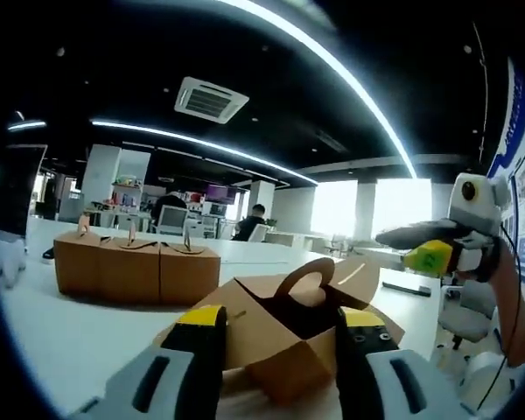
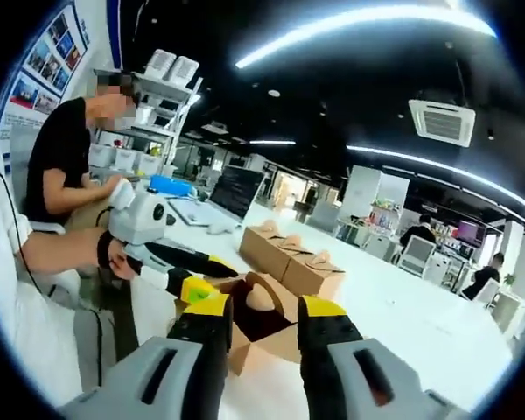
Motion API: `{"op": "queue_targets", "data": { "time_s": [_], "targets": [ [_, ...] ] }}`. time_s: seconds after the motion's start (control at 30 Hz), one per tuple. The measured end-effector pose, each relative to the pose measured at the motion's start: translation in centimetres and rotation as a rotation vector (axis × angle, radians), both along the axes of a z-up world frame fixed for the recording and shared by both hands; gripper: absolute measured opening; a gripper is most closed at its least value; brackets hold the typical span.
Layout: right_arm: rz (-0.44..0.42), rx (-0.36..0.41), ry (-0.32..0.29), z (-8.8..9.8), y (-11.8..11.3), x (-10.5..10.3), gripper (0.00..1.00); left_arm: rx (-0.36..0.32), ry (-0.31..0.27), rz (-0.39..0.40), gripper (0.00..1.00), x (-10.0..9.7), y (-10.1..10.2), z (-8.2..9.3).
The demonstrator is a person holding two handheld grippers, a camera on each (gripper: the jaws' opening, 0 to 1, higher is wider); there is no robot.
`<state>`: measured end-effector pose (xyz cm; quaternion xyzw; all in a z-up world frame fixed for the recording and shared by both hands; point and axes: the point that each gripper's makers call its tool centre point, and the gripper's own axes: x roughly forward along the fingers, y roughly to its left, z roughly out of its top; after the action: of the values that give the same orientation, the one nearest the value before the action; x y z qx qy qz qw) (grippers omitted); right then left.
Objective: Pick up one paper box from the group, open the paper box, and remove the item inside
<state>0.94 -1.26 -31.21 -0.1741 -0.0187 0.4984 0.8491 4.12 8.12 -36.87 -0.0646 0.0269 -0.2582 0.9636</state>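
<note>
An opened brown paper box [image 1: 280, 337] lies on the white table [image 1: 87, 332], its handle flaps spread. My left gripper [image 1: 282, 322] has the box's near corner between its yellow-tipped jaws, which rest against the box's sides. Up to the right, clear of the box, hangs my right gripper [image 1: 424, 247]. In the right gripper view, the same box [image 2: 261, 325] lies just beyond my right gripper [image 2: 267, 308], whose jaws stand apart with nothing between them. My left gripper [image 2: 206, 276] reaches the box's left corner there. A tan rounded shape shows inside the box.
A group of closed brown boxes [image 1: 136, 267] [image 2: 289, 254] stands together farther along the table. A seated person [image 2: 61, 166] is at the left by a laptop [image 2: 232, 188] and shelves. Desks, monitors and other people fill the room behind.
</note>
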Motion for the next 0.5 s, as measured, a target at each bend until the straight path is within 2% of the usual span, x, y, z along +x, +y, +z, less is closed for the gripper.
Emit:
{"op": "queue_targets", "data": {
  "time_s": [0.07, 0.37, 0.5],
  "targets": [
    [-0.003, -0.015, 0.011, -0.5, -0.1, 0.1, 0.31, -0.002, 0.001, 0.001, 0.51, 0.1, 0.0, 0.0],
    [-0.030, -0.002, 0.028, -0.7, -0.4, 0.7, 0.31, 0.019, -0.002, -0.002, 0.51, 0.0, 0.0, 0.0],
    [-0.058, -0.059, -0.013, -0.9, -0.3, 1.2, 0.30, 0.015, 0.000, -0.003, 0.51, 0.0, 0.0, 0.0]
  ]
}}
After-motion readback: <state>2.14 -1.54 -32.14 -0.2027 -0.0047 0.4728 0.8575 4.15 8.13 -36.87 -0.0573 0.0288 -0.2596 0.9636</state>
